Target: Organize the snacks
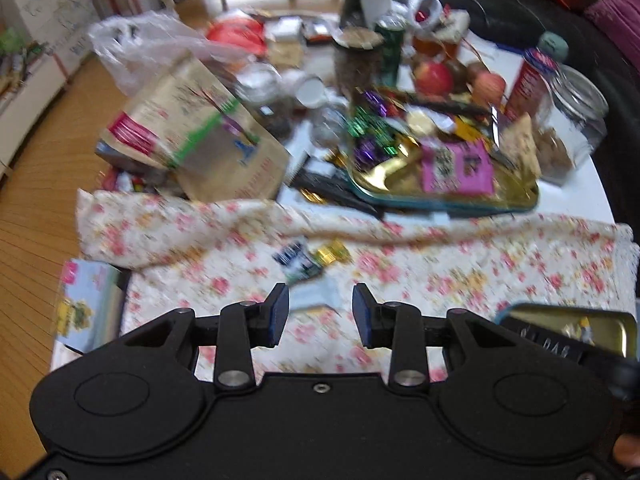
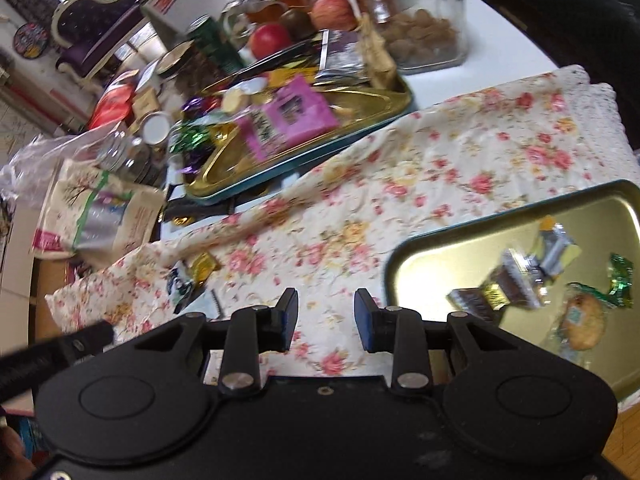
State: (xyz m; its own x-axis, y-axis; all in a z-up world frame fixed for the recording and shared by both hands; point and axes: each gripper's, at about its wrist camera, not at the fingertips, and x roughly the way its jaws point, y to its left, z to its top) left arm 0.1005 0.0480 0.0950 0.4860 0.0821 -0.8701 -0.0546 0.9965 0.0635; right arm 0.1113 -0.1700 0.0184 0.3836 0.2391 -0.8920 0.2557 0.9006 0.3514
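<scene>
At the bottom centre we see our left gripper (image 1: 320, 312), jaws apart and empty, over the floral cloth (image 1: 440, 264). Two small wrappers (image 1: 308, 258) lie just above it. A gold tray (image 1: 400, 188) of snacks sits upper right.

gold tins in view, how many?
2. The far gold tin sits beyond the floral cloth, piled with snacks; the near gold tin lies on it, at right. Clutter may hide more.

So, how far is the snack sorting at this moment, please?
Partly done. A few wrapped snacks and a round biscuit already lie in the near gold metal tray. Nothing is in hand: the left gripper and right gripper are both open and empty. Left: a gold-wrapped candy and a blue-white packet on the floral cloth.
</scene>
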